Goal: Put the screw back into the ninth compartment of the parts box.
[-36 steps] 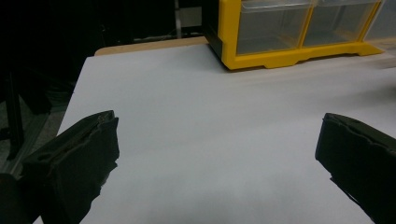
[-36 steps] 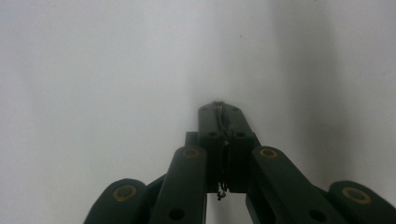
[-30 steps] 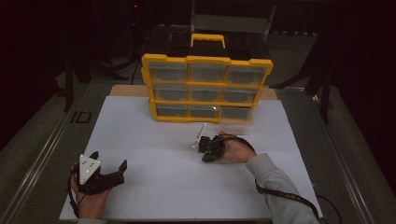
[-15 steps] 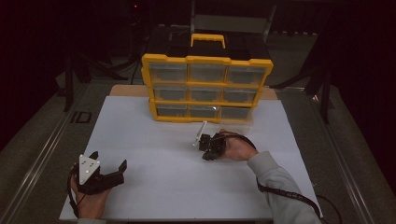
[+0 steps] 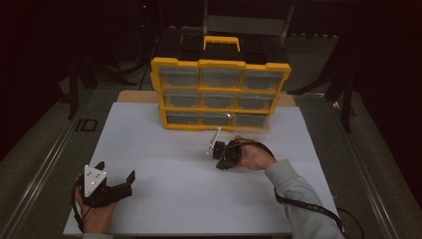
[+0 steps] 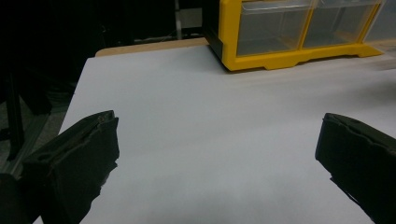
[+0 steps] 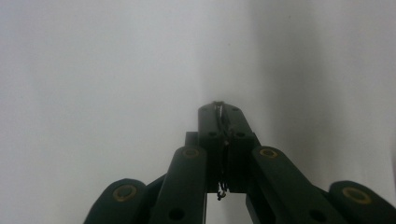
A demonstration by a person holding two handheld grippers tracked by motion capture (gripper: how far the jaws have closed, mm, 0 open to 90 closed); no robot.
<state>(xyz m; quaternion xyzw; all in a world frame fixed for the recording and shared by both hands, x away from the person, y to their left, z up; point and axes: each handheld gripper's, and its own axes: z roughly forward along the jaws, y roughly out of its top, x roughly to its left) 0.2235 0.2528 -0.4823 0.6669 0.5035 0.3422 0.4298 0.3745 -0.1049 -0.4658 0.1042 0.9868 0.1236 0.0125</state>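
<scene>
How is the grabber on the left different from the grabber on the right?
The left gripper has its jaws wide apart with nothing between them; the right gripper has its jaws pressed together on something thin and small. The left gripper lies near the front edge of the white table; the right gripper is close to the yellow drawer box. Both are black and hand-held.

**Open sheet in front, drawers blocking the back**

We are looking at a wide bare stretch of white sheet (image 5: 199, 189) lying between the left gripper (image 5: 115, 185) and the right gripper (image 5: 219, 152), open for passing. At the far edge the yellow drawer cabinet (image 5: 221, 94) is standing as a wall across the middle. We are seeing narrow strips of sheet running past it on both sides.
</scene>
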